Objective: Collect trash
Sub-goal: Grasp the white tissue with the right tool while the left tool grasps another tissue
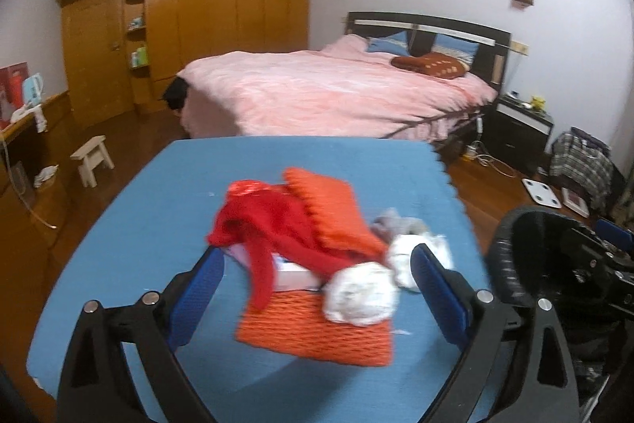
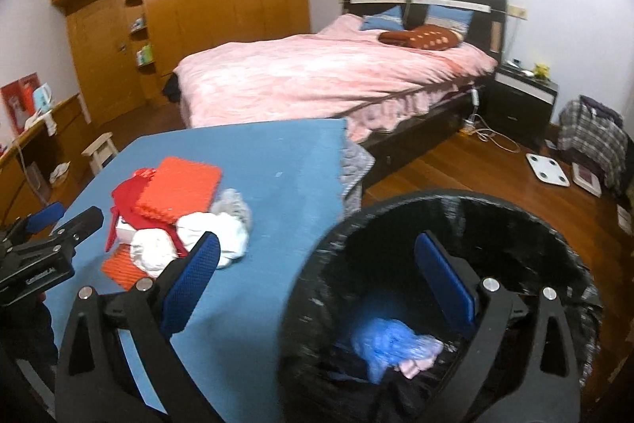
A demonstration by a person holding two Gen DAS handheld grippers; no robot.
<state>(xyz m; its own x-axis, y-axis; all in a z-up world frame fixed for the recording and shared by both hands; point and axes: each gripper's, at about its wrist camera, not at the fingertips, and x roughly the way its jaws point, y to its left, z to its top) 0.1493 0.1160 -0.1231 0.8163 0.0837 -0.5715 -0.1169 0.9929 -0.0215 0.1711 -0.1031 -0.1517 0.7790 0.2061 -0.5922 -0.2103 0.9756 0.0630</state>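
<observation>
Trash pile ahead of the left gripper, bin under the right

Left gripper (image 1: 317,284) hangs with its fingers spread wide and empty, the pile on the blue table (image 1: 130,224) lying between and just beyond them: a white paper wad (image 1: 362,298) nearest, a second wad (image 1: 408,256) by the right finger, both resting on an orange mat (image 1: 317,335) with a red cloth (image 1: 261,228) draped across. Right gripper (image 2: 317,284) is likewise spread, holding nothing, straddling the near rim of the black-lined bin (image 2: 455,217); blue and pink scraps (image 2: 390,343) lie below it inside. By my judgement the step in hand is picking up the next wad. That calls for lowering the left gripper over the near wad, pinching paper only and missing the cloth, then carrying it rightward to the bin.
</observation>
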